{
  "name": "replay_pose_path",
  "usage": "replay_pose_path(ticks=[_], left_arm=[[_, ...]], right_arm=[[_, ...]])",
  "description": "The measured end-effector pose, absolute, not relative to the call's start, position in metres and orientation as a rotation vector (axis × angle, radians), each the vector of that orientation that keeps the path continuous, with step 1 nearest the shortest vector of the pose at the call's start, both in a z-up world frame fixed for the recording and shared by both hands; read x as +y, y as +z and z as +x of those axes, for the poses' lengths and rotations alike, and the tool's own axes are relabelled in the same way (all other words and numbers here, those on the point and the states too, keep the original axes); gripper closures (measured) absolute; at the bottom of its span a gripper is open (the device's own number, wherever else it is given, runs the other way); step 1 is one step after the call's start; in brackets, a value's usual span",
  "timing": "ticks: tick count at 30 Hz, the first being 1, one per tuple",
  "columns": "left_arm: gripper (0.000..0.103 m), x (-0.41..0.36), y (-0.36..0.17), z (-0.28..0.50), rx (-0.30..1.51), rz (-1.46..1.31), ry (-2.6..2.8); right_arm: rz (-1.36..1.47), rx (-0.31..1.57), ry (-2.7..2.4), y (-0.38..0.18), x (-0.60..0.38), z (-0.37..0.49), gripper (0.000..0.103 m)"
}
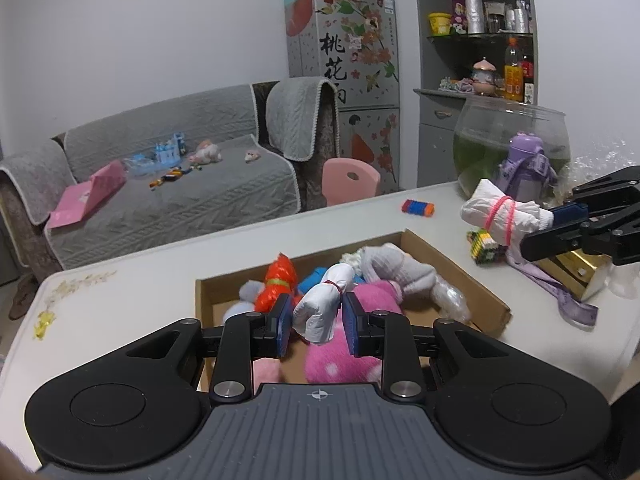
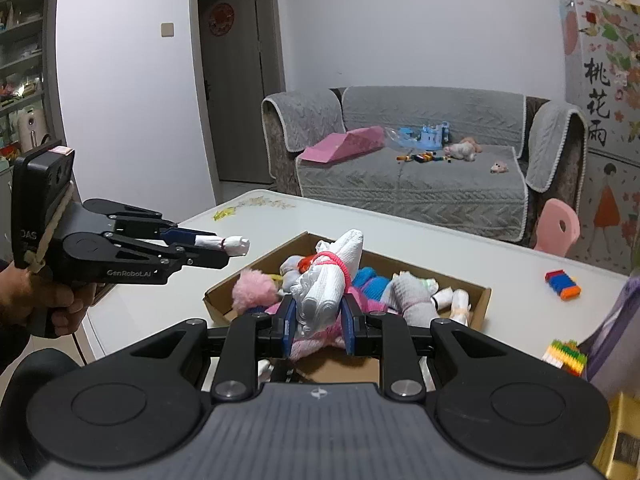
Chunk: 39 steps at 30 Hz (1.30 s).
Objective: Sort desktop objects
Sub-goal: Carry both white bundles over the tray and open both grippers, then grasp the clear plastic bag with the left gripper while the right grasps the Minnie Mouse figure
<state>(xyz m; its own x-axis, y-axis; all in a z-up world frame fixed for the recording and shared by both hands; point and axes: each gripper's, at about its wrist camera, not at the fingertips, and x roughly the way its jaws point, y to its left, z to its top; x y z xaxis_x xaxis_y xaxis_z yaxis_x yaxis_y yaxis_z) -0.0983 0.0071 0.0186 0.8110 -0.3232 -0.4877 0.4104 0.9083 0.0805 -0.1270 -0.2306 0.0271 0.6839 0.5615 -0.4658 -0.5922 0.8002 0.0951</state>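
The left gripper pinches a white bundle tied with a thin red band — its blue pads press on both sides, and the bundle's far end sticks out past the fingertips. It hangs above the near part of a cardboard box on the white table. In the right wrist view a person's hand grips the handle of this gripper at the left edge.

The right gripper is clamped on a second bundle, larger, white and wrapped with pink bands; it too hangs over the box. From the left camera this bundle is seen off to the right, above the table beside the box.

Inside the box lie soft things in a heap: a pink plush with white dots, an orange bundle, a grey sock roll and something blue between them.

On the table beyond the box rests a small block toy of blue, red and orange. To the right stand a fishbowl with green water, a purple bottle touching its front, and a colourful brick piece.
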Motion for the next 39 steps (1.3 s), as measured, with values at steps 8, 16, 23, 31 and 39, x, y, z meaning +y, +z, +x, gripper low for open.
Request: replay_pose_path(ticks=[8, 16, 23, 31, 39], left_arm=[[0.07, 0.005, 0.017, -0.051, 0.527, 0.186, -0.388], [0.07, 0.001, -0.01, -0.001, 0.622, 0.181, -0.376], [0.07, -0.004, -0.038, 0.023, 0.695, 0.201, -0.378], [0.033, -0.006, -0.048, 0.018, 0.698, 0.231, -0.365], [0.03, 0.003, -0.028, -0.008, 0.647, 0.207, -0.37]], right_arm=[[-0.066, 0.53, 0.621, 0.02, -0.232, -0.096, 0.082], [-0.074, 0.627, 0.607, -0.016, -0.225, -0.067, 0.082], [-0.085, 0.699, 0.594, -0.042, -0.219, -0.056, 0.082], [-0.139, 0.699, 0.569, -0.051, -0.214, -0.061, 0.068], [-0.123, 0.668, 0.565, -0.039, -0.223, -0.073, 0.063]])
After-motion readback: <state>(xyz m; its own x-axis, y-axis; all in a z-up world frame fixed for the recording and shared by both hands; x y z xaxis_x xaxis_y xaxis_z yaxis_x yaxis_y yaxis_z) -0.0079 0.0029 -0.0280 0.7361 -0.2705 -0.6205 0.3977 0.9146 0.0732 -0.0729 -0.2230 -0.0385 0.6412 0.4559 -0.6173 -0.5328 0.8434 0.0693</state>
